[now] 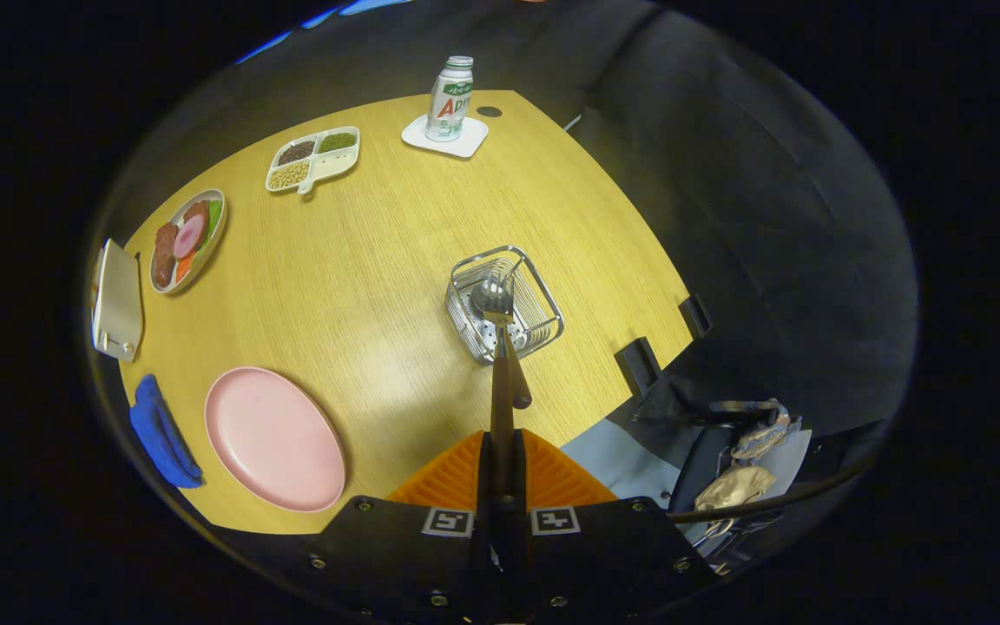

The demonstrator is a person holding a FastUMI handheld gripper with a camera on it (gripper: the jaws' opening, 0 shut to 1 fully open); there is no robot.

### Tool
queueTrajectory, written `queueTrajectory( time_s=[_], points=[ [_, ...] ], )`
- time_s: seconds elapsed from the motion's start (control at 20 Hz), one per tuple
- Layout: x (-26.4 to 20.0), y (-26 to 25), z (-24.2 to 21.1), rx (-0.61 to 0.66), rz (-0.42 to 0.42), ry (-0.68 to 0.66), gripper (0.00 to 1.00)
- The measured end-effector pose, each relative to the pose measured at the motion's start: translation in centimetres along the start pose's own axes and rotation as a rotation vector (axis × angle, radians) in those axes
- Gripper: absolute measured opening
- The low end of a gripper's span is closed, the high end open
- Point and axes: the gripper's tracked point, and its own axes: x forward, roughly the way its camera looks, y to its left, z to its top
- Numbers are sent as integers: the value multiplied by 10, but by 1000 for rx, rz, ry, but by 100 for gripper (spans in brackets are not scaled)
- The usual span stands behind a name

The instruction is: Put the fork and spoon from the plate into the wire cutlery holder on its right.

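Fingers (465, 473) of the gripper (501, 460) are pressed together on the brown wooden handle of a metal fork (500, 365), both sides clamping it, with the tines pointing ahead at twelve o'clock over the square wire cutlery holder (543, 299). A second brown handle, seemingly that of the spoon (517, 386), leans out of the holder's near side, just right of the fork's handle, its bowl resting inside the basket. At about eight o'clock from the fingers lies the round pink plate (274, 438), bare, on the yellow wooden table (378, 260), with a crumpled blue cloth (161, 434) just beyond it at nine. Far off at ten o'clock sits an oval plate of toy food (187, 240), at eleven a white divided tray of beans (313, 158), and at twelve a small bottle (450, 98) on a white coaster (445, 136).
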Motion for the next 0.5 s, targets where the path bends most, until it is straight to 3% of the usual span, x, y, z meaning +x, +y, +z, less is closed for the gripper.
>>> queueTrajectory(
  time_s=[0.15, 0.2, 0.5],
  points=[
    [-3, 0, 3, -37, -18, -14, 17],
    [-3, 2, 2, -42, -14, -19, 26],
    [-7, 11, 0, -90, -10, -33, 27]
  ],
)
